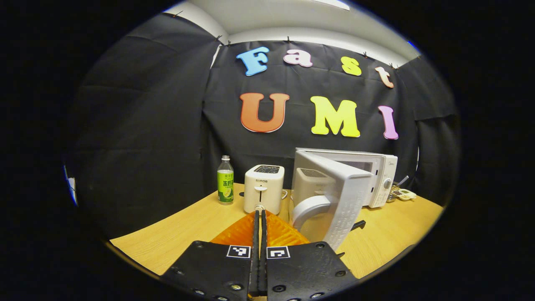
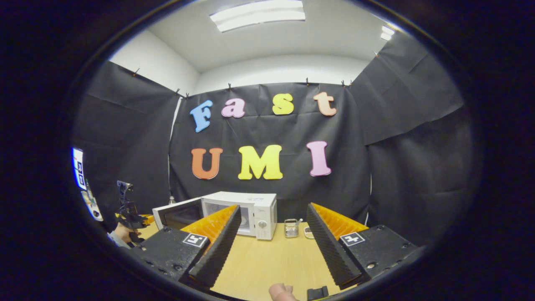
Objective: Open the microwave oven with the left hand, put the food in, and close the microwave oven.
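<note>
The left gripper (image 1: pixel 259 217) has its fingers pressed together on nothing, over the wooden table (image 1: pixel 188 225). Just ahead and to its right the microwave door (image 1: pixel 334 196) stands swung open; the toaster (image 1: pixel 264 188) is straight ahead, and a bottle (image 1: pixel 225 180) is farther left. The right gripper (image 2: pixel 271 238) is spread wide and empty, with the microwave (image 2: pixel 246 213) well ahead, slightly left.

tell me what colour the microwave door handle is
White, like the rest of the microwave door. The curved handle shows best in the left gripper view.
</note>
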Available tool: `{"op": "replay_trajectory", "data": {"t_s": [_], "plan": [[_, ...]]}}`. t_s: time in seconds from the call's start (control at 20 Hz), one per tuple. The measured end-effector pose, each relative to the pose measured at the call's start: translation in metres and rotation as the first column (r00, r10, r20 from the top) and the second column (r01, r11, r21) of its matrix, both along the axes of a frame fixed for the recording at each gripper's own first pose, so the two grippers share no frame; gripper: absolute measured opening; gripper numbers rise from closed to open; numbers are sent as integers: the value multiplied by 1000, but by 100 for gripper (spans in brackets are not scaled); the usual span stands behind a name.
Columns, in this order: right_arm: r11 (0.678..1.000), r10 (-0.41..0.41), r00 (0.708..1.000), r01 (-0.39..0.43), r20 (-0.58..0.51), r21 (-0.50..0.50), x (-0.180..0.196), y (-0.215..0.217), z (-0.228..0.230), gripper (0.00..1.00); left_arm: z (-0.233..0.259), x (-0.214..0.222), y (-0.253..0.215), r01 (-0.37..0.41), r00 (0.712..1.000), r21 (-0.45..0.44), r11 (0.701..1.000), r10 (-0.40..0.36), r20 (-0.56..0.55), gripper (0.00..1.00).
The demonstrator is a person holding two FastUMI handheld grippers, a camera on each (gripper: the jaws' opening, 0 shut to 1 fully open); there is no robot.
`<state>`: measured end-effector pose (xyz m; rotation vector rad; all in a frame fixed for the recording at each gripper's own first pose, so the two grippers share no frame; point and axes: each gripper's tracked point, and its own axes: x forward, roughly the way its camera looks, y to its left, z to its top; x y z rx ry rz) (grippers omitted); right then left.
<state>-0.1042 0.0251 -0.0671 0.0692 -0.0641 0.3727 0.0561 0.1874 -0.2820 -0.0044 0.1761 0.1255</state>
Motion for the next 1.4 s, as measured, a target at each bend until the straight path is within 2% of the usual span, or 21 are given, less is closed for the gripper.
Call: {"op": "replay_trajectory", "data": {"t_s": [0.05,0.25,0.3,0.35,0.5,0.9,0.95,1.0,1.1,1.4], "plan": [[1000,-5,1000,5,14,0,-6,-5,6,100,-2,1,-1,1,1000,18,1000,-1,-11,0],[1000,-7,999,6,36,9,-22,-18,10,100,-8,8,-27,58,998,-27,998,-58,-27,0],[1000,-8,999,7,31,20,-22,-21,8,100,-11,9,-33,69,997,-30,997,-70,-32,15],[1000,-3,1000,3,24,28,-22,-22,6,100,-13,11,-42,84,996,-30,996,-85,-38,0],[999,5,1000,-5,-8,50,-18,-24,0,100,-19,20,-63,129,990,-18,991,-130,-46,0],[993,-51,999,51,-2,102,-9,-48,0,100,-27,41,-118,212,975,-3,977,-212,-66,0],[993,-56,998,57,-9,103,-7,-51,-3,100,-27,44,-126,225,972,-3,974,-225,-60,15],[993,-55,998,57,-17,104,-6,-51,-4,100,-26,47,-132,238,970,-1,971,-238,-57,0],[993,-42,999,45,-28,113,-6,-51,-6,100,-24,53,-145,258,965,15,966,-257,-47,0],[992,-61,998,64,-26,109,1,-64,-10,100,-23,79,-191,334,943,-12,943,-334,0,0]]}}
